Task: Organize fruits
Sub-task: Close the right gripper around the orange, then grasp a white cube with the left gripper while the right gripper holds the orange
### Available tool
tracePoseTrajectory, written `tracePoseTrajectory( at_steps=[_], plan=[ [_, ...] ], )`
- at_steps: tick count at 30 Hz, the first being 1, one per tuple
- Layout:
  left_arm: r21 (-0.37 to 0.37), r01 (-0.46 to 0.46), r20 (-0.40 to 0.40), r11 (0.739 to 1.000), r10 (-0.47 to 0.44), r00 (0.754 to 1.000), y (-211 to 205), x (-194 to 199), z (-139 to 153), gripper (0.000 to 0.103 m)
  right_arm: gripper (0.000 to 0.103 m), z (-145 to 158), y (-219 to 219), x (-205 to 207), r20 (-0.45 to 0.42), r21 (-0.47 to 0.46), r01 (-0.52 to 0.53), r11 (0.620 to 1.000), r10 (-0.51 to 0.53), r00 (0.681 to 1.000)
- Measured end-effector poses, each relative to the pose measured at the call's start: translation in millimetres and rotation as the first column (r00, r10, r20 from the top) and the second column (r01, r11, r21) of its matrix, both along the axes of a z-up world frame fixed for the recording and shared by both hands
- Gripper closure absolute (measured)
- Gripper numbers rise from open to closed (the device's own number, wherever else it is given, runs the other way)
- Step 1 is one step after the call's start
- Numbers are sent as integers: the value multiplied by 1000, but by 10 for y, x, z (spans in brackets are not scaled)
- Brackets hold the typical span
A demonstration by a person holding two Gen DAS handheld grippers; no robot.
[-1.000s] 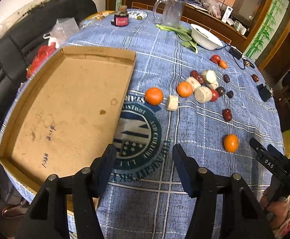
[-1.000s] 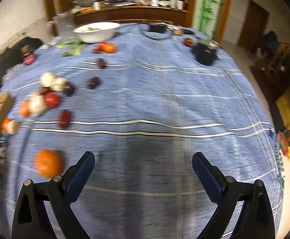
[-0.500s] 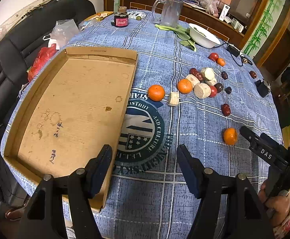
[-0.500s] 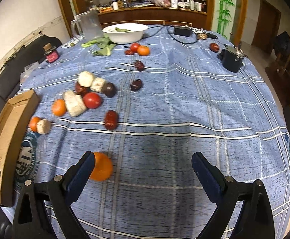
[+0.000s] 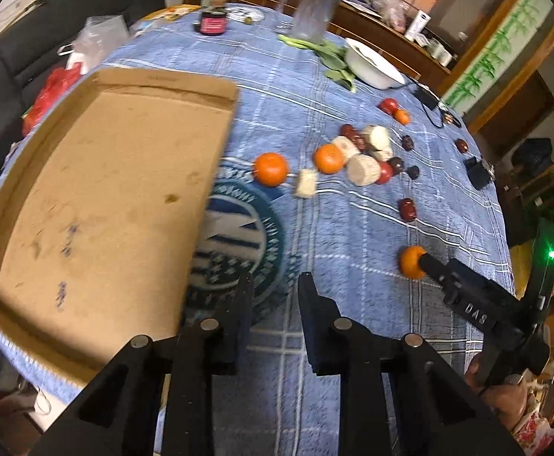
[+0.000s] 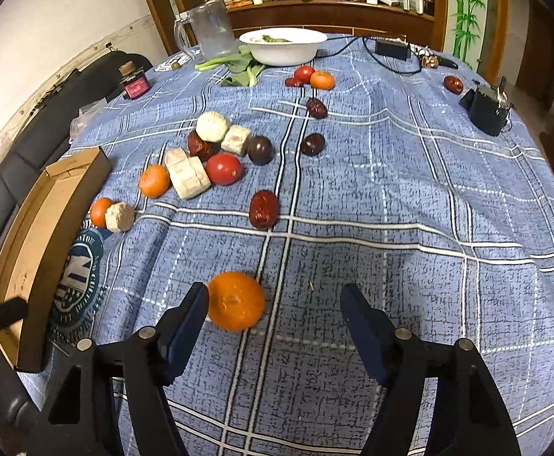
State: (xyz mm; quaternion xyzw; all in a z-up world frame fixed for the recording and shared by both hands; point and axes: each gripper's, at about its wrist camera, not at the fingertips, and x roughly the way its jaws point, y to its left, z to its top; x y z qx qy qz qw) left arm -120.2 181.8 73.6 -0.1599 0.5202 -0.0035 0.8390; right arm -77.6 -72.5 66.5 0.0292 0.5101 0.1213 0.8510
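A loose orange (image 6: 235, 300) lies on the blue checked cloth between the fingers of my right gripper (image 6: 273, 292). The jaws are closing: the left finger is at the fruit's side and the right finger still stands well off it. In the left wrist view the same orange (image 5: 410, 262) sits at the tip of the right gripper (image 5: 434, 268). My left gripper (image 5: 275, 285) hovers over the cloth's round emblem beside the empty cardboard tray (image 5: 106, 190). Its jaws are closing with a narrow gap and nothing between them. Two more oranges (image 6: 154, 180) (image 6: 100, 211) lie near the tray.
Red dates (image 6: 263, 209), a tomato (image 6: 223, 169), dark fruits and pale chunks (image 6: 187, 176) are scattered mid-table. At the back stand a white bowl (image 6: 282, 43), greens, a glass jug (image 6: 210, 30) and a small jar (image 6: 134, 81). A black box (image 6: 486, 108) sits right.
The right gripper came in over the near orange, which now lies between its narrowed jaws. The left gripper's jaws drew much closer together while it stayed beside the tray.
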Motion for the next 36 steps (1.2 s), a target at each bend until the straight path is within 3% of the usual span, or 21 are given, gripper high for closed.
tracePoseTrajectory(
  at_steps=[9,15,17,21,24,29,36],
  plan=[
    [-52,115,-13,992,-115,993,-120,676,-162,80,31,-15,79,20,-17,19,-46,999,46,999],
    [2,194,-37,981,-194,980,-253,1063,-360,80,37,-70,217,3,-40,13,-78,997,78,996],
    [34,222,7,974,-223,975,-279,1098,-304,80,41,-79,268,-5,-44,8,-89,996,89,995],
    [51,241,6,969,-242,970,-279,1187,-268,80,49,-110,367,-7,-62,13,-112,994,112,992],
    [33,249,9,968,-249,968,-276,1165,-278,80,53,-122,432,-16,-63,1,-124,992,124,990],
    [-15,239,1,971,-239,971,-194,1099,-321,82,69,-127,492,-27,-63,7,-149,989,150,987],
    [12,231,17,973,-232,973,-196,1098,-313,81,70,-132,478,-87,-68,25,-158,987,159,985]
  ],
)
